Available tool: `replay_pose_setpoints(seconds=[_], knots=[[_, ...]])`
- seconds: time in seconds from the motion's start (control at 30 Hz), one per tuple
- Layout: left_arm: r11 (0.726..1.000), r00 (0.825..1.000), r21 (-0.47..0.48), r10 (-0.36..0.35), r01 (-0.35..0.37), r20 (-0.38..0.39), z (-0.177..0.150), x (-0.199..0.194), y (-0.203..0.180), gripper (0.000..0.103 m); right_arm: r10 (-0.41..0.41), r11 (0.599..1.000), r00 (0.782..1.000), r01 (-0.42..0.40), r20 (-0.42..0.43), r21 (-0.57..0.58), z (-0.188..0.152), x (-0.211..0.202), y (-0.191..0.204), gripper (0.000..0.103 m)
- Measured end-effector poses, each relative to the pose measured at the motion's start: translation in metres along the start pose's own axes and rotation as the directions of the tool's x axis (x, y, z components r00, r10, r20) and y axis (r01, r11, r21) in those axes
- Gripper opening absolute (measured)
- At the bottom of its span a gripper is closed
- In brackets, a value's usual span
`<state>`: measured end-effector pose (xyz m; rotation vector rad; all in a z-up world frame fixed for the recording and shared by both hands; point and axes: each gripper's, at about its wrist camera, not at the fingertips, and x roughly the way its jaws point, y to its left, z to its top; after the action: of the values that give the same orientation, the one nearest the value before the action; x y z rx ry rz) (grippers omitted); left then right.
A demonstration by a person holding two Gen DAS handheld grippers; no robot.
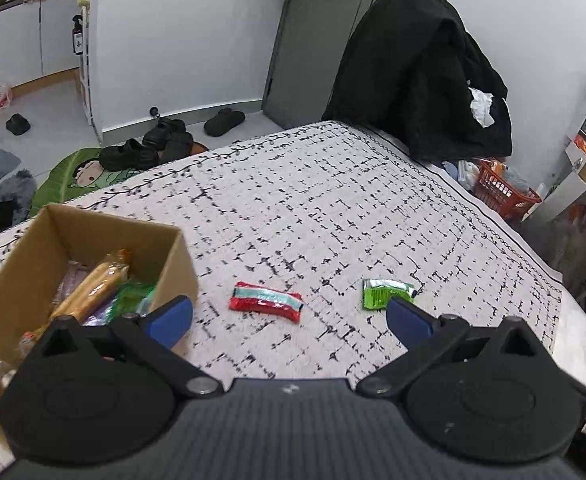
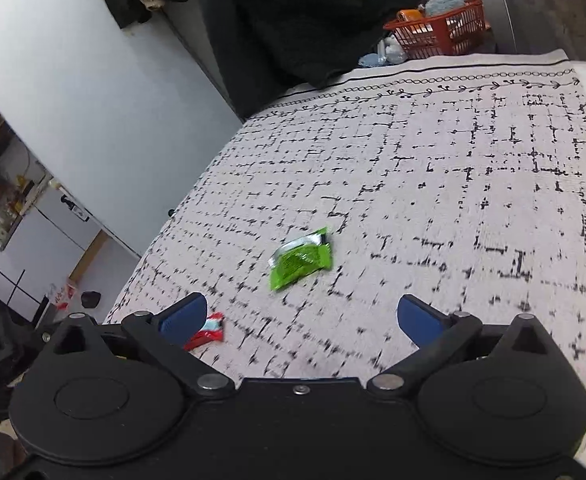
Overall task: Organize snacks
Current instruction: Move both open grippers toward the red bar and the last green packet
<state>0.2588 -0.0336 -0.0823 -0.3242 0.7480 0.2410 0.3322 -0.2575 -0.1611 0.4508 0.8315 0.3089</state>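
Snacks mostly sit in your cardboard box (image 1: 25,264), but the red packet (image 1: 266,301) and green packet (image 2: 300,258) lie loose on the bed (image 1: 333,200), both grippers' fingers (image 1: 171,316) spread, pinching nothing.

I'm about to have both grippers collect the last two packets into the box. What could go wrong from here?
1. The red snack packet and green snack packet lie flat on the soft patterned cover; fingertips may pinch cloth or slide over the slick wrappers.
2. The left gripper has its left finger beside the cardboard box wall and may nudge it.
3. Both open grippers, with the right gripper facing the same packets, might crowd each other.
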Motion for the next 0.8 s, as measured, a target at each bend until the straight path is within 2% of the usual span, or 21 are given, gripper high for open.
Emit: replay_pose_setpoints(seconds=[0.2, 0.33, 0.6, 0.8], knots=[[1.0, 1.0, 0.027, 0.002, -0.001, -0.015, -0.004, 0.031, -0.008, 0.097, 0.012, 1.0, 1.0, -0.012, -0.015, 0.007, 0.012, 0.023, -0.009, 0.097], [0.999, 0.999, 0.037, 0.013, -0.012, -0.034, -0.005, 0.054, -0.008, 0.09, 0.0, 1.0, 0.999, -0.001, -0.038, -0.02, 0.016, 0.04, -0.011, 0.087], [0.998, 0.996, 0.049, 0.054, -0.051, -0.064, -0.011, 0.093, -0.011, 0.08, 0.006, 0.997, 0.997, -0.011, -0.076, -0.071, 0.019, 0.07, -0.009, 0.086], [0.991, 0.992, 0.078, 0.111, -0.106, -0.062, -0.015, 0.117, -0.009, 0.079, 0.037, 0.988, 0.995, -0.049, -0.089, -0.144, 0.019, 0.087, 0.0, 0.086]])
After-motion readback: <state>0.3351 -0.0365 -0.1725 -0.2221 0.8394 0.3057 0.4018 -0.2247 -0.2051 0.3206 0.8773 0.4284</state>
